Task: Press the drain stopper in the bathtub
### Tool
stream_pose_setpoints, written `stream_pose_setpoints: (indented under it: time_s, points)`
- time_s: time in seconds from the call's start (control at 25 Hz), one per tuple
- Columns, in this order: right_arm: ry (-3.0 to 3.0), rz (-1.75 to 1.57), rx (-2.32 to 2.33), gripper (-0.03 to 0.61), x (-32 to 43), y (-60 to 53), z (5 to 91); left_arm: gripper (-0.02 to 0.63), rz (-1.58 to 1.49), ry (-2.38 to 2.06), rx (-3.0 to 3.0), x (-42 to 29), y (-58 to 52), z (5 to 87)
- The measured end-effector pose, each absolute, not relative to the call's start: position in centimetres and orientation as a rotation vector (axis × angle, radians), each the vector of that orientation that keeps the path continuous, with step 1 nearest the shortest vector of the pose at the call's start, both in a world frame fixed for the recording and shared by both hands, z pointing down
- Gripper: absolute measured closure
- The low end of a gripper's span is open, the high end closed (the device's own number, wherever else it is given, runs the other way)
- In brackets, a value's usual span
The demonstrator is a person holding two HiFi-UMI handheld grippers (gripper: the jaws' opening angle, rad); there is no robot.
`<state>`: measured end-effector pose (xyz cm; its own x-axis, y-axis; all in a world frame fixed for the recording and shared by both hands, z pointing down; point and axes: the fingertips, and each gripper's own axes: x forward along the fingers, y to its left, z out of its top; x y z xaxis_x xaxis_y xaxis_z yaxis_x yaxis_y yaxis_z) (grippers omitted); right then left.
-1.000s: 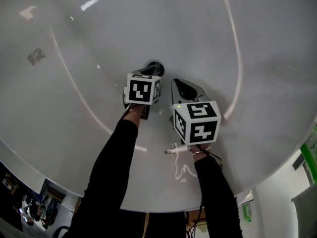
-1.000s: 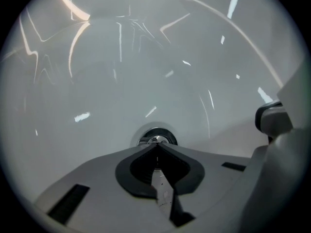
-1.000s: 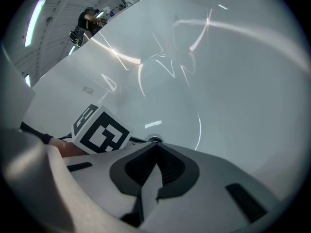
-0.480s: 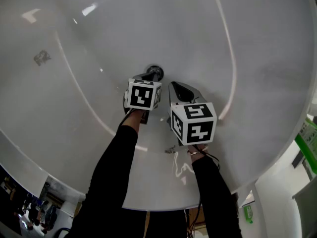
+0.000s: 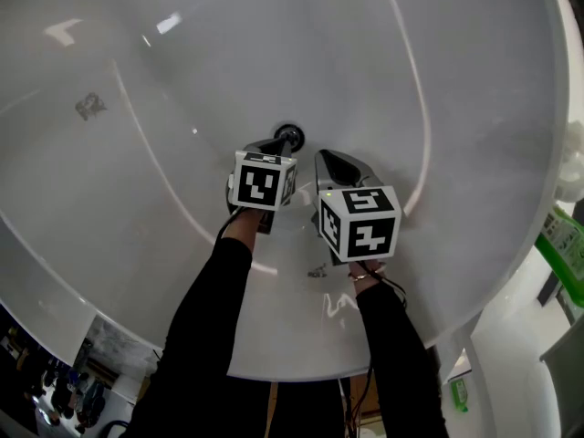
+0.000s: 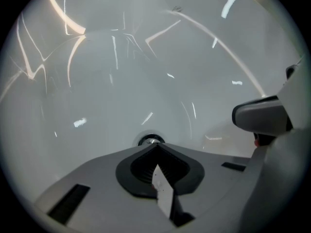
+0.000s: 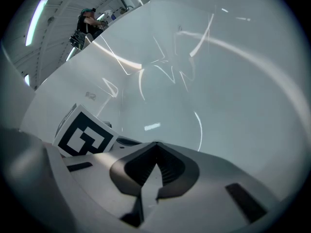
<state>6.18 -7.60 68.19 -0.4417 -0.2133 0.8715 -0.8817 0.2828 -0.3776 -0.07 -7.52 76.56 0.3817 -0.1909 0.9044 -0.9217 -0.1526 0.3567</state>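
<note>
We find the drain stopper (image 5: pixel 288 136) in the floor of the glossy white bathtub (image 5: pixel 429 71). The left tongs (image 5: pixel 279 142), pressed together and empty, point at the stopper and partly cover it; we cannot confirm contact. The right tongs (image 5: pixel 326 156), also pressed together and empty, sit just beside. Only the right gripper view shows a ceiling light (image 7: pixel 36 16) beyond the rim.

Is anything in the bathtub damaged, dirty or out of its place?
Nothing serious stands out. The bathtub looks whole, and the drain stopper sits in place. Only a small grey mark shows on the left wall; I cannot tell what it is.
</note>
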Motion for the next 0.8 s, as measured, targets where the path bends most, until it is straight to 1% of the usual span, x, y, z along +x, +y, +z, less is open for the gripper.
stream_pose_setpoints:
  time_s: [0.8]
  points:
    - [-1.844, 1.164, 1.044, 0.577, 6.3, -8.0, 62.8, 0.606, 0.809, -1.058, 1.664, -0.8, -8.9, 66.9]
